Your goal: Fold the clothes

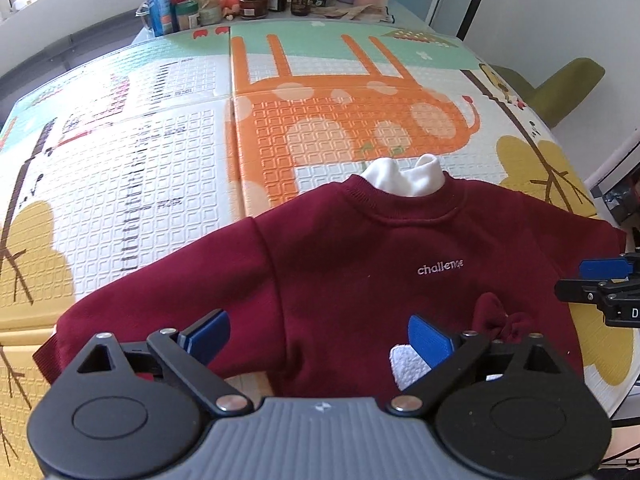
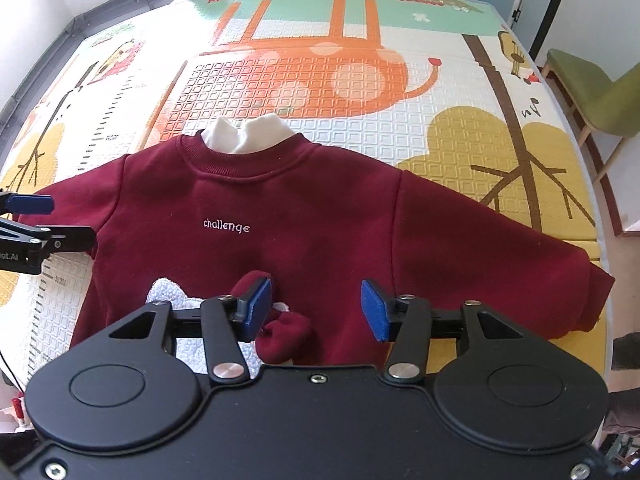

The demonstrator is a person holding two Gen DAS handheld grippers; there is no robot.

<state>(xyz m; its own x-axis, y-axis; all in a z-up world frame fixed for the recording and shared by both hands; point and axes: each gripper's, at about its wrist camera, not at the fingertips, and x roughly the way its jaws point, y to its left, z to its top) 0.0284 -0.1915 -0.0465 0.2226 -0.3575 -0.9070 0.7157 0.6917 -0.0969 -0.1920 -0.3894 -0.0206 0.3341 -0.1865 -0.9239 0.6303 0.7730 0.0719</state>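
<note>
A tabletop covered by a padded play mat (image 1: 168, 152) with an orange giraffe, yellow trees and a height ruler fills both views; white walls stand behind it.

The left hand-held gripper (image 1: 319, 334) hangs over the near hem of the maroon sweatshirt (image 1: 360, 280), its blue pads spread wide with nothing between them but the cloth below. The right hand-held gripper (image 2: 316, 308) is also spread, less widely, above the same hem; whether its left pad touches the small maroon bow (image 2: 280, 328) sewn to the sweatshirt cannot be told. No pad presses on fabric.

The sweatshirt lies flat, front up, on the near half of the mat, both sleeves stretched sideways, with "challenge" stitched on the chest. A white collar (image 2: 244, 136) stands out of its neckline on the far side. Just beside the bow is a white fluffy patch (image 2: 172, 300), partly covered by the gripper's frame, so its shape is unclear.

Beyond the sweatshirt, past the far edge of the mat, bottles, jars and a blue can (image 1: 160, 4) crowd together; their labels are too small to read. To the sweatshirt's right, off the tabletop, stands a green chair (image 2: 592, 92), cut off by the frame edge.
</note>
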